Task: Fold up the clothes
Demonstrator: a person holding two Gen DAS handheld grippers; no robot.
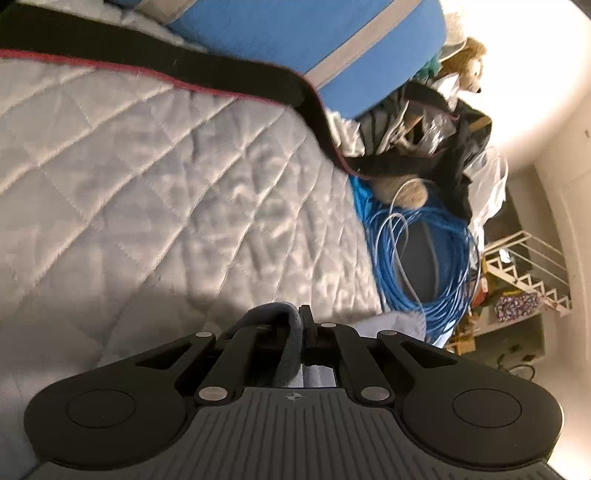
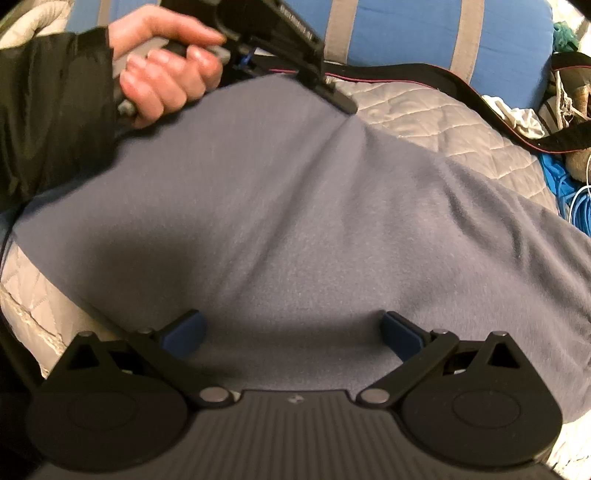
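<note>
A grey-blue fleece garment (image 2: pixel 314 221) lies spread over a white quilted bed (image 2: pixel 461 129). My right gripper (image 2: pixel 291 332) is open, its blue pads (image 2: pixel 184 332) wide apart just above the near part of the garment. My left gripper (image 1: pixel 295 321) is shut on a fold of the garment's edge (image 1: pixel 288 332), held above the quilt (image 1: pixel 166 184). In the right wrist view the left gripper (image 2: pixel 341 101) shows at the garment's far edge, held by a hand (image 2: pixel 162 74).
A black strap with red piping (image 1: pixel 166 62) crosses the far side of the bed. A blue cushion with grey stripes (image 1: pixel 295 33) lies behind it. Coiled blue cable (image 1: pixel 436 266), a plush toy (image 1: pixel 465 62) and clutter sit off the bed's right edge.
</note>
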